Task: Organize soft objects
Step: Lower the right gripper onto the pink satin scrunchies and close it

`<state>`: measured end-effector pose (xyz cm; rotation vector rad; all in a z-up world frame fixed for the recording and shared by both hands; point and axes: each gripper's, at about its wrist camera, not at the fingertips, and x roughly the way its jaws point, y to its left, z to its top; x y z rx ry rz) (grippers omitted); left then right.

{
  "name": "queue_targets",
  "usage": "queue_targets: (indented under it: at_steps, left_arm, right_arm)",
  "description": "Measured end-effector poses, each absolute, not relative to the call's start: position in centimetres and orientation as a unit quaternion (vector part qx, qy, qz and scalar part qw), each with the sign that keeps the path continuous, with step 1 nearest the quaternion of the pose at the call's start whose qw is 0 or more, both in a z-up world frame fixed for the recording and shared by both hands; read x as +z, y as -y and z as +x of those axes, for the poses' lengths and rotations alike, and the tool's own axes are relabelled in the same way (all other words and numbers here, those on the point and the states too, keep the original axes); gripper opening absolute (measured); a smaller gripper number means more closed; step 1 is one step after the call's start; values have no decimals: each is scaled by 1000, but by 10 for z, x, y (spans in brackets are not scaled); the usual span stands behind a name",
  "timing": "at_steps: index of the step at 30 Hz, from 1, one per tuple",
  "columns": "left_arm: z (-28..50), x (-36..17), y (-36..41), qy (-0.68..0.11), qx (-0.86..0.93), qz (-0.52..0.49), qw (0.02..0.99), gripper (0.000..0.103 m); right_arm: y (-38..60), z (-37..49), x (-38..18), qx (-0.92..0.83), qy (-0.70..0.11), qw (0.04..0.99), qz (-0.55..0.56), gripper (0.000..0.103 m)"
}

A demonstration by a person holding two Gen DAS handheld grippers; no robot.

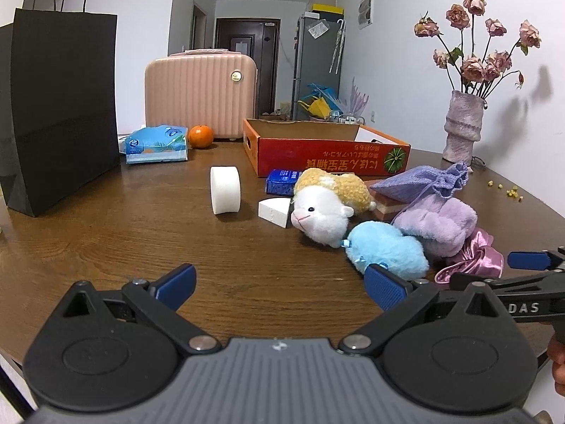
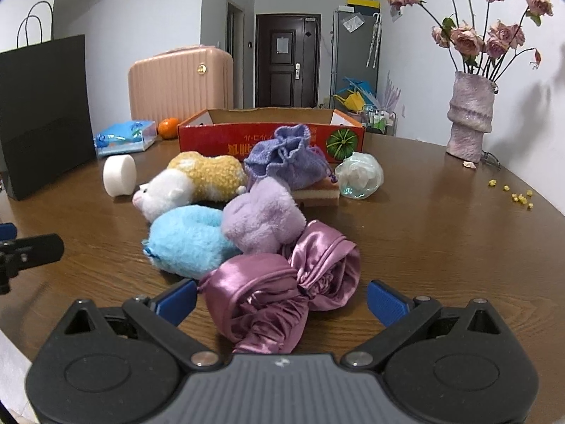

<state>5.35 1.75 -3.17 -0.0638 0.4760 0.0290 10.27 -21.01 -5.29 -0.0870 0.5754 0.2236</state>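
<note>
On the brown wooden table [image 2: 441, 247], right in front of the right gripper [image 2: 282, 298]: a crumpled purple satin pouch [image 2: 279, 289], lying between the two blue fingertips [image 2: 383, 302] with neither pad clearly pressing the cloth. Jaws spread wide, nothing clamped. Probably lined up this way to close on the satin first, as the nearest piece of the heap.

Just behind, touching one another: a fluffy blue plush [image 2: 190, 242] and a lilac plush [image 2: 263, 217]. Further back, a white-and-tan toy animal [image 2: 187, 185] on its side, a knitted lavender drawstring bag [image 2: 287, 159] resting on a layered pink sponge block [image 2: 319, 196], and a clear plastic bundle [image 2: 360, 175] beside it. Off to the left of the pile, a white foam disc [image 2: 120, 175] on edge, and a white wedge [image 1: 275, 212] and a blue packet [image 1: 282, 180] seen from the left wrist view.

Beyond the heap, open side up and close at hand: a red cardboard box [image 2: 219, 137], seemingly the destination for the soft items.

Left gripper [image 1: 279, 286] low over bare tabletop, jaws wide apart, empty; right-hand pad just beside the blue plush, contact impossible to tell. Likely waiting its turn.

Round the edges: a black paper bag [image 1: 60, 106], a tissue pack [image 1: 157, 143], an orange [image 1: 200, 136], a pink suitcase [image 1: 199, 95], a vase of dried roses [image 2: 469, 120].
</note>
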Motion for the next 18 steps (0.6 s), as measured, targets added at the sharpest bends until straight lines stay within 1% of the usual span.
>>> queue_targets:
  at_steps: [9, 15, 17, 18]
  left_arm:
    - [61, -34, -15, -244, 13, -30, 969, 103]
    - [72, -36, -9, -252, 6, -27, 967, 103]
    - [75, -36, -7, -254, 5, -25, 967, 103]
    - [77, -36, -6, -254, 3, -24, 967, 103]
  right_arm:
    - [209, 129, -61, 117, -301, 945, -44, 98]
    - [208, 141, -67, 125, -310, 941, -44, 88]
    - [209, 141, -68, 126, -310, 941, -46, 84]
    - [209, 142, -69, 126, -310, 941, -47, 80]
